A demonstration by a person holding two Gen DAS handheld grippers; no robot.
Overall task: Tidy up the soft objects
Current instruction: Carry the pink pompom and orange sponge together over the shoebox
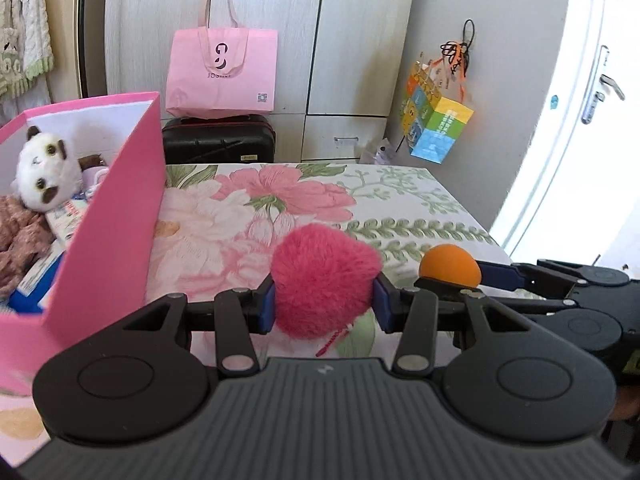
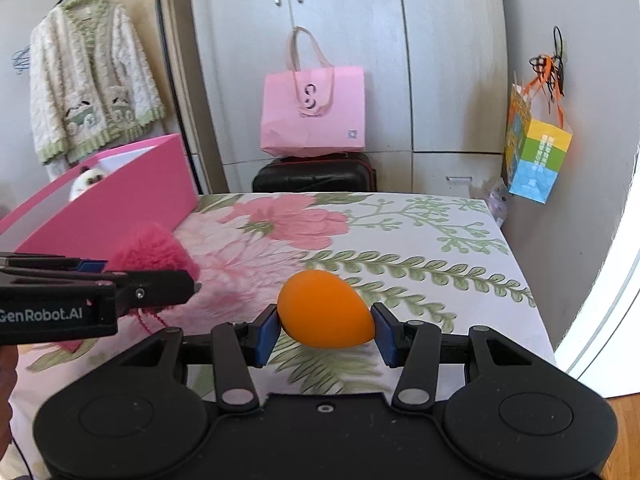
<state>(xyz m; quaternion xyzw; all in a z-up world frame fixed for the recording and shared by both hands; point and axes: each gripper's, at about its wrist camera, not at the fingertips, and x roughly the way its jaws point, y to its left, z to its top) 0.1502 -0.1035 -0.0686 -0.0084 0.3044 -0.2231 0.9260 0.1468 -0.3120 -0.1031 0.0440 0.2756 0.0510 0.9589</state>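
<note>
My left gripper [image 1: 324, 306] is shut on a fluffy pink heart plush [image 1: 324, 280], held above the floral table cover. My right gripper [image 2: 326, 330] is shut on an orange egg-shaped soft ball [image 2: 326, 308]. The ball [image 1: 450, 266] and the right gripper [image 1: 472, 280] also show at the right of the left wrist view. The heart [image 2: 154, 250] and the left gripper [image 2: 148, 280] show at the left of the right wrist view. A pink open box [image 1: 120, 216] stands to the left, holding a white plush animal [image 1: 44, 174] and other soft items.
A floral cloth [image 2: 400, 240] covers the table. Behind it stand a black suitcase [image 1: 218, 138] with a pink tote bag [image 1: 222, 70] on top, and white cabinets. A colourful paper bag [image 1: 436, 124] hangs on the right wall. A door is at far right.
</note>
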